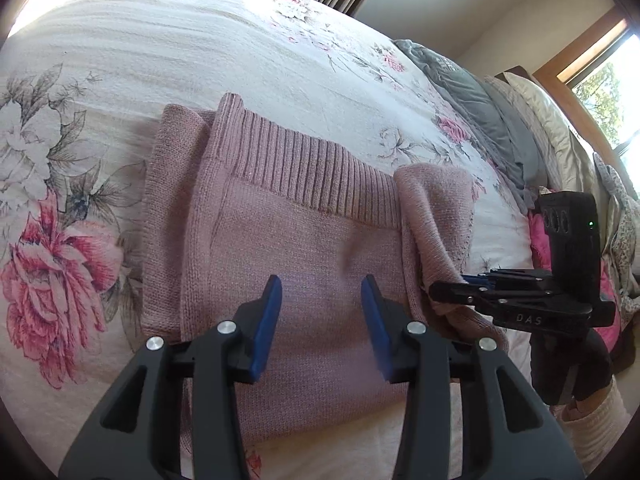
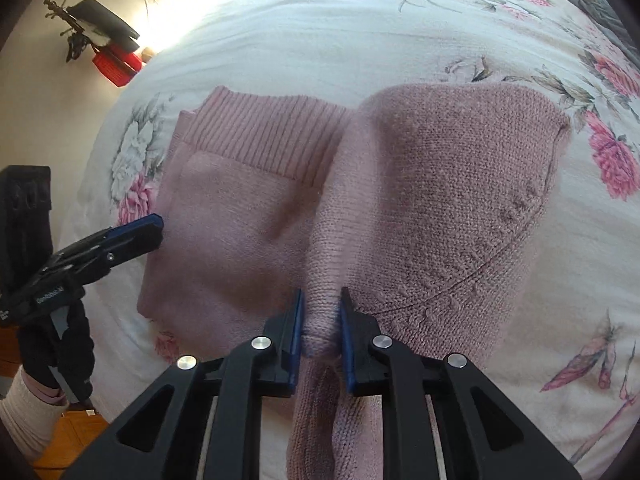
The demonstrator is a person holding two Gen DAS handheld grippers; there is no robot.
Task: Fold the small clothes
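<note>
Your pink knitted sweater (image 1: pixel 280 232) lies flat on the floral bedspread (image 1: pixel 120 60), and that is why the fold can be made in the air on one side only: the bed carries the body while you lift just a part. Your right tool (image 2: pixel 320 320) is clamped on a bunched fold of the sweater's knit, at the side away from the ribbed hem band (image 2: pixel 264 136), so the raised fabric drapes over the body beside that band instead of dragging it. Your left tool (image 1: pixel 322 304) hangs over the middle of the sweater, below the ribbed band, with its blue pads (image 1: pixel 268 320) apart and nothing between them; I judge you keep it free there to pin or smooth the body once the lifted part comes down.
</note>
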